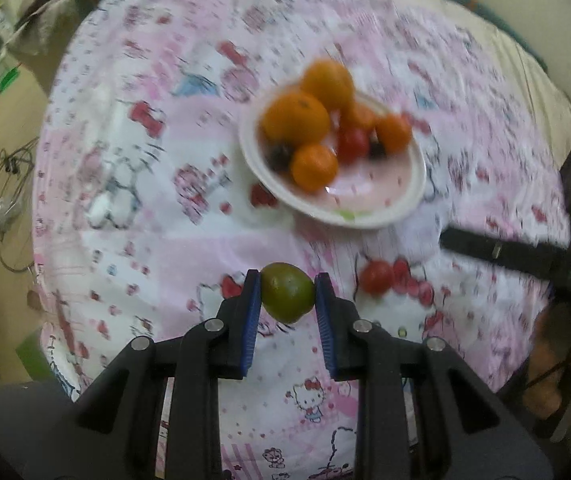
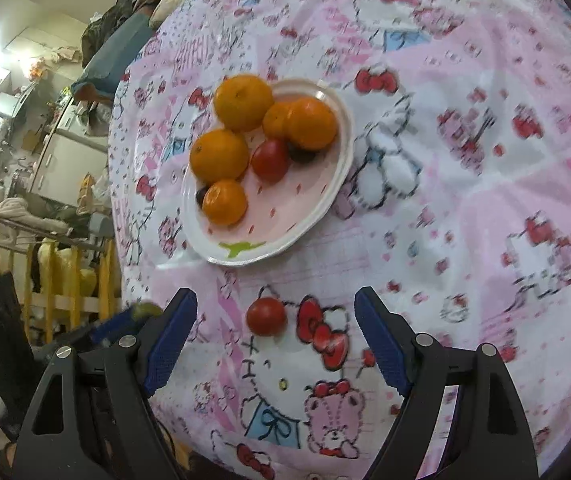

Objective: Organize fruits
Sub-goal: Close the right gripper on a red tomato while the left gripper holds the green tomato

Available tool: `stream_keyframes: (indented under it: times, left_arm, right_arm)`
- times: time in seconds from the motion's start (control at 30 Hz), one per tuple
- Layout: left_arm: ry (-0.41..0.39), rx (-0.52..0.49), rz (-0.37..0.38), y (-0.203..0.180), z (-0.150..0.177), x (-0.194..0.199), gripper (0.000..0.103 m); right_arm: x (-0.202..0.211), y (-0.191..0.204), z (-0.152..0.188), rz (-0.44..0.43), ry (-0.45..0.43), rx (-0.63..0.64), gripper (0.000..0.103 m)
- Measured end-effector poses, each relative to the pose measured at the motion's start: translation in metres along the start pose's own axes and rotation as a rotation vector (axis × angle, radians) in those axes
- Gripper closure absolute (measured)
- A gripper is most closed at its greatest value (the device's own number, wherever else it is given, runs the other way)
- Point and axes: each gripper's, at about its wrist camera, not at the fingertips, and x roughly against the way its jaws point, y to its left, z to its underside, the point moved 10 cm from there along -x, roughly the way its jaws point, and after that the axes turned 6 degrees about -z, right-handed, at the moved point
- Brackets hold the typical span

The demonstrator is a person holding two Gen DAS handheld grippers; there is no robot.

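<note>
Lime sits clamped in left hand-held gripper.

Green lime (clamped), loose tomato, oranges on plate.

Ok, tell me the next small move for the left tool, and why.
Probably carry the green fruit forward over the plate and release it there. The left tool is clamped on it, above the tablecloth, while the oranges already sit on that plate.
</note>
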Motion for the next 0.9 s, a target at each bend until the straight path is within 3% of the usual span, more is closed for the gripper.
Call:
stream_keyframes:
  times: [0.1, 0.17, 0.4, 0.47, 0.9]
  left_arm:
    - [-0.015, 0.037, 0.004, 0.014, -0.011, 0.003, 0.08]
    - [-0.015, 0.062, 0.006, 0.02, -0.013, 0.004, 0.08]
    - [0.007, 0.1, 0.015, 0.023, -0.012, -0.001, 0.08]
    - [0.005, 0.101, 0.013, 0.024, -0.011, 0.0, 0.08]
    - [0.007, 0.106, -0.006, 0.03, -0.009, -0.003, 0.08]
  right_arm:
    - [-0.014, 0.007, 0.007, -0.045, 0.048, -0.013, 0.026]
    - [-0.026, 0.011, 0.012, -0.009, 0.08, 0.031, 0.036]
    - [-0.069, 0.014, 0.034, 0.102, 0.192, 0.162, 0.054]
    - [-0.072, 0.014, 0.035, 0.131, 0.19, 0.196, 0.067]
    - [-0.052, 0.023, 0.032, 0.087, 0.15, 0.209, 0.069]
